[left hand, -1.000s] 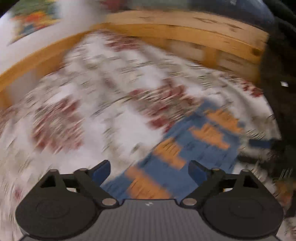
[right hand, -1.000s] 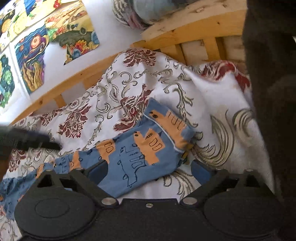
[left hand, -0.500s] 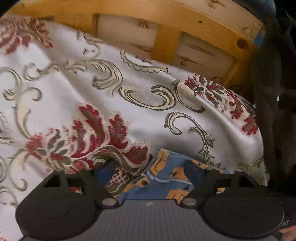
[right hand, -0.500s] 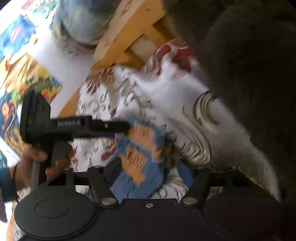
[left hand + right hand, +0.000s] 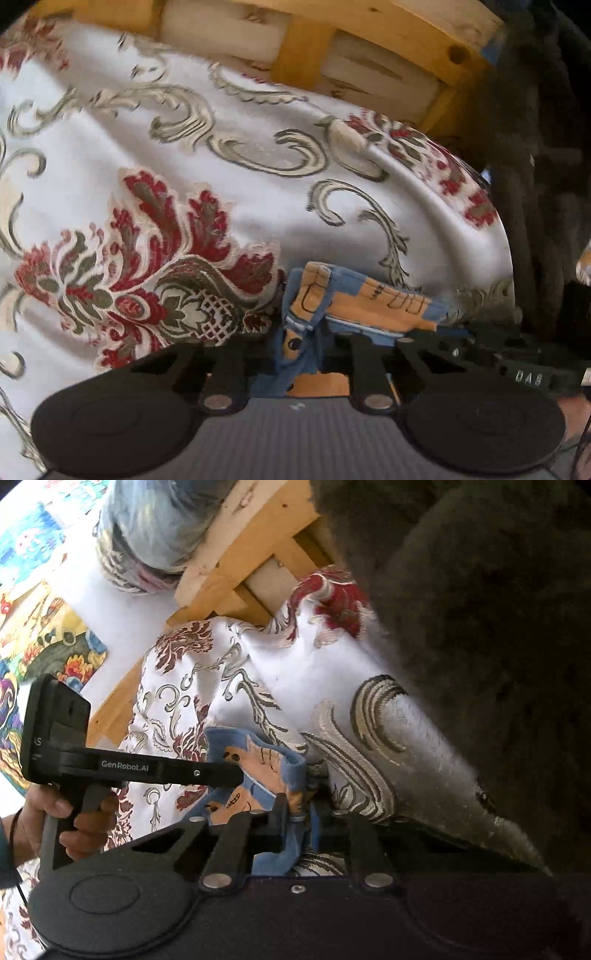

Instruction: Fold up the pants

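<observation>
In the left wrist view, the black two-finger left gripper is filling the bottom of the frame, its jaws closing on a bunched fold of the small blue cotton pants printed with orange dinosaur shapes; the cloth is sitting pinched between the pads just above centre-bottom. Right of it, the dark body of the other tool is crossing the lower right edge. The pants are lying on the white bedspread woven with red flowers and grey-gold scrolls, which is spreading across the middle and left of the frame. Beyond it, the pale wooden slatted bed frame is running along the top.

In the right wrist view, the black right gripper is occupying the bottom, its jaws closing on a blue edge of the same pants, with the fabric caught between the pads at centre-bottom. At left, a person's hand is gripping the handle of the left gripper, whose fingers are reaching the pants from the left. The bedspread is rising through the middle, a dark fuzzy mass is covering the right, and colourful paintings on a white wall are showing at upper left beyond the bed frame.
</observation>
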`<action>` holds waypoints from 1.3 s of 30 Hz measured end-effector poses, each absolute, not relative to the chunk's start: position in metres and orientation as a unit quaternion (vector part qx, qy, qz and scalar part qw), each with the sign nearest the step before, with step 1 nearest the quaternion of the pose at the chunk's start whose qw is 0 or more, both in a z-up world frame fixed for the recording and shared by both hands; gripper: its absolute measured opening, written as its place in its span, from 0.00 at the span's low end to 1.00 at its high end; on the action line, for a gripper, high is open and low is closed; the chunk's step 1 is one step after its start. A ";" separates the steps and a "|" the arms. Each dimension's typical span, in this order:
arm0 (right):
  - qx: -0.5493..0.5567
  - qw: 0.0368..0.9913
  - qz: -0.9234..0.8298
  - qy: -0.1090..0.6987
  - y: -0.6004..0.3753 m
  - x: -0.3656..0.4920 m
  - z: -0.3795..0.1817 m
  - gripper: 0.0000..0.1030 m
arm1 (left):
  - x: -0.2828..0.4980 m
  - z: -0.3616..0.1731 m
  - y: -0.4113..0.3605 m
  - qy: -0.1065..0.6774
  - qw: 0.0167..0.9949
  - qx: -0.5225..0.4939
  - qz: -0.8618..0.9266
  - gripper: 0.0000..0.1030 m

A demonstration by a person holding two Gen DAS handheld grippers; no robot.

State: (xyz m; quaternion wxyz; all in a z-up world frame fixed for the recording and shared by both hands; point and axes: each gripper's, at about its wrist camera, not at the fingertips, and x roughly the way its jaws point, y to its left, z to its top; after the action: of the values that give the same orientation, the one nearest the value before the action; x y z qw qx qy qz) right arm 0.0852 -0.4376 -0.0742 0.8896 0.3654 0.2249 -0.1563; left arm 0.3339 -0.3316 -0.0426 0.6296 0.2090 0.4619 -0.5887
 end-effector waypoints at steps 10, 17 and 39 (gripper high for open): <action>0.198 0.950 -0.142 0.196 -0.389 0.077 -0.054 0.10 | 0.312 -0.024 -0.306 0.398 0.666 0.210 -0.595 0.12; 0.170 0.957 -0.129 0.195 -0.379 0.076 -0.054 0.10 | 0.307 -0.016 -0.293 0.389 0.680 0.200 -0.588 0.12; 0.058 0.982 0.056 0.169 -0.256 0.077 0.023 0.09 | 0.309 0.048 -0.141 0.366 0.712 0.098 -0.591 0.12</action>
State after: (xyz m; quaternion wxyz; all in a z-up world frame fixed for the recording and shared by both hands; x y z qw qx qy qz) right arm 0.0769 -0.2560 0.0225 0.9823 0.0583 0.1689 0.0560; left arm 0.3090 -0.1409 0.0475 0.7121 0.0985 0.3664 -0.5907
